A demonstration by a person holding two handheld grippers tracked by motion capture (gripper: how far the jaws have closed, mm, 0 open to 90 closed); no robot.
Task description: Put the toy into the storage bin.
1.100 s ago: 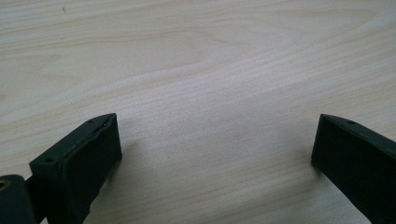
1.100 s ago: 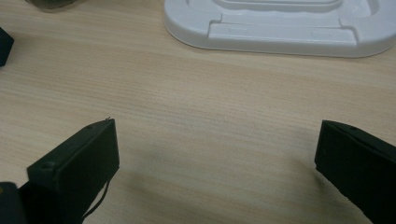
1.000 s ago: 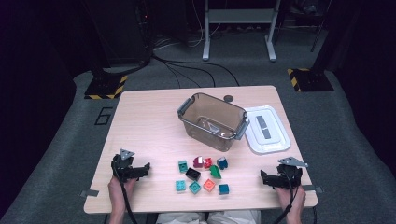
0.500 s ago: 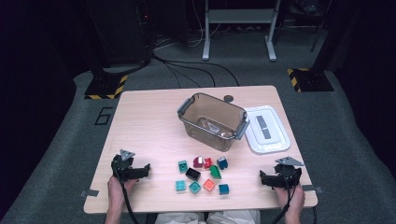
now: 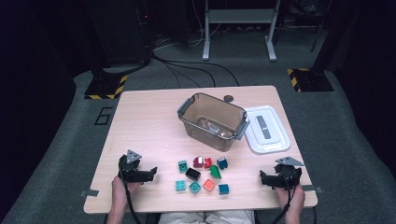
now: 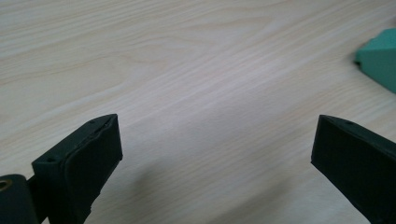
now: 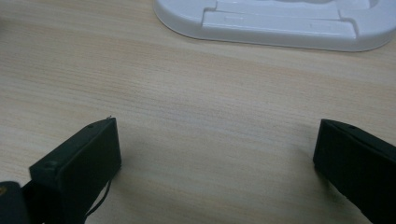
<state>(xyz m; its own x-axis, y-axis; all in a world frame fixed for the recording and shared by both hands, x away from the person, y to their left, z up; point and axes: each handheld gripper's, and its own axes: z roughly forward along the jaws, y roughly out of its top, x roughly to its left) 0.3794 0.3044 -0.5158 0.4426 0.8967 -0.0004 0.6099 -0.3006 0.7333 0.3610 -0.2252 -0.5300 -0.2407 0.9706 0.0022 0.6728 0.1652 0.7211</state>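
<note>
Your hands enter at the bottom edge of the high view, one at each lower corner of the table point(image 5: 140, 121).

Left claw point(image 5: 152, 171), lower left: low over the wood, pointing toward the middle of the frame. In the left gripper view its jaws stand wide apart with bare wood grain between them, gripping nothing. A corner of a green block point(image 6: 380, 58) shows at the right edge of that view.

Right claw point(image 5: 262, 178), lower right: also low, pointing toward the centre. In the right gripper view its jaws are spread wide over bare table, holding nothing. The white lid point(image 7: 275, 21) lies across the top of that view, flat on the wood.

Between your two claws, low centre of the high view: a loose cluster of small blocks point(image 5: 203, 173). Teal, green, black, red and orange pieces, some touching, none stacked as far as I can tell. Both claws are well apart from the cluster.

Above the blocks, mid-frame: a clear brownish bin point(image 5: 212, 120), upright and open-topped. Whether anything lies inside it I cannot tell.

Just right of the bin: the white lid, close beside it.

Above the bin, near the table's upper edge: a small dark round spot point(image 5: 228, 98).

Top of the frame: dark floor, black cables point(image 5: 187, 70) and grey stand legs point(image 5: 238, 28).
</note>
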